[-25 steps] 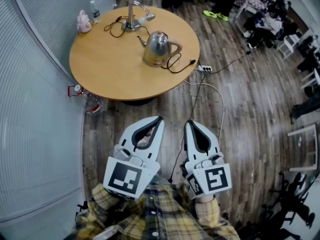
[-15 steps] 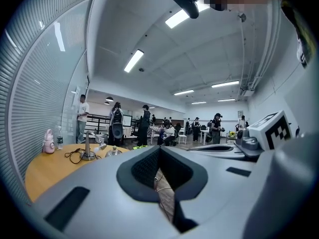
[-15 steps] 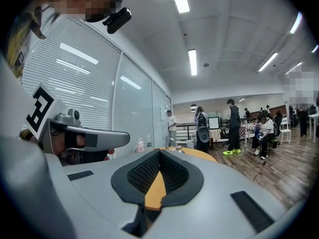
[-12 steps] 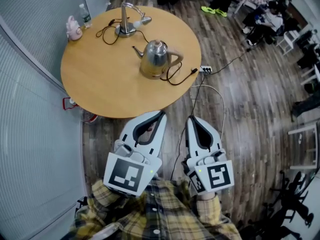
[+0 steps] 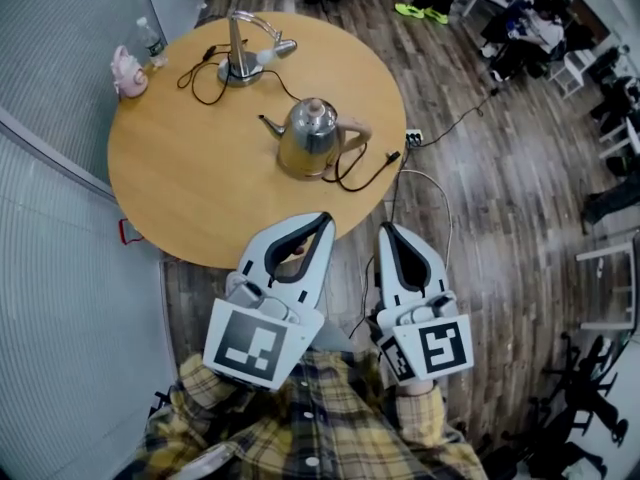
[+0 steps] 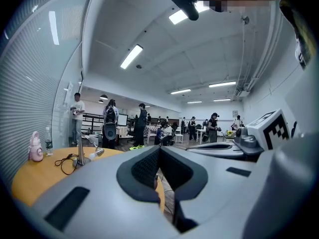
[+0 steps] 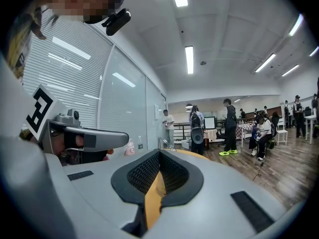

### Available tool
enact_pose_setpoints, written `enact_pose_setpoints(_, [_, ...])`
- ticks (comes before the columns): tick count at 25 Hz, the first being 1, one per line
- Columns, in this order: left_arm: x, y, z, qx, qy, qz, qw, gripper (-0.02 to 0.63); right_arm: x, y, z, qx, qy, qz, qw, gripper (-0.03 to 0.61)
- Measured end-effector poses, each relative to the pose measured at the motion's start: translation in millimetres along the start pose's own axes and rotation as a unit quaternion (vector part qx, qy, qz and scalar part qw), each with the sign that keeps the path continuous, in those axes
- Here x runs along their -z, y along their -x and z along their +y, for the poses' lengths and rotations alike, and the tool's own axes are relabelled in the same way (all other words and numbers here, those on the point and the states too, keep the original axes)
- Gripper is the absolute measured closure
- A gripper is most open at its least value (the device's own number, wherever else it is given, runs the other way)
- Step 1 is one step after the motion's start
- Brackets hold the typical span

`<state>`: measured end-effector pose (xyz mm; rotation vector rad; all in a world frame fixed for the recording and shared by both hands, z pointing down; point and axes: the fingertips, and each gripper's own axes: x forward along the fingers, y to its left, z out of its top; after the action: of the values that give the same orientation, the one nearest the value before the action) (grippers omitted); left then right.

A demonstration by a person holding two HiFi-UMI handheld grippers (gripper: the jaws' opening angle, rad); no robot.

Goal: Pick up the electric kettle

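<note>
The jaws of the left gripper [image 5: 321, 220] and right gripper [image 5: 386, 232] are sitting pressed together, gripping nothing, both hovering at the near edge of the round tan wooden surface [image 5: 180, 168], on which the shiny steel electric kettle [image 5: 310, 140] is standing upright.

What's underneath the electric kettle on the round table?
The kettle stands on the wooden table; a black cord loops out beside it. Any base is covered by its body.
</note>
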<state>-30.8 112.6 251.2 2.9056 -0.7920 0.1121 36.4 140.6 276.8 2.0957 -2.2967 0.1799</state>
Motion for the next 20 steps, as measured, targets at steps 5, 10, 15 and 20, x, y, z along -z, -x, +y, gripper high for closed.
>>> enact_pose_setpoints(5, [2,-13,9,0.006,0.005,0.008,0.9999,0.615,2,-12,-9,0.005,0.0,0.012,1.0,0.549])
enact_pose_setpoints(10, [3,-32,17,0.003,0.003,0.01,0.9999,0.615,4,-29,-24,0.001,-0.003,0.017,1.0,0.548])
enact_pose_setpoints(15, [-3,-63,37,-0.023,0.002,0.0,0.9997,0.615,3,-64,-46,-0.023,0.0,0.013,1.0,0.549])
enact_pose_setpoints(20, [-10,-108,60,-0.06,0.011,-0.008,0.9981,0.615,-6,-109,-77,-0.061,0.008,0.013,0.998,0.549])
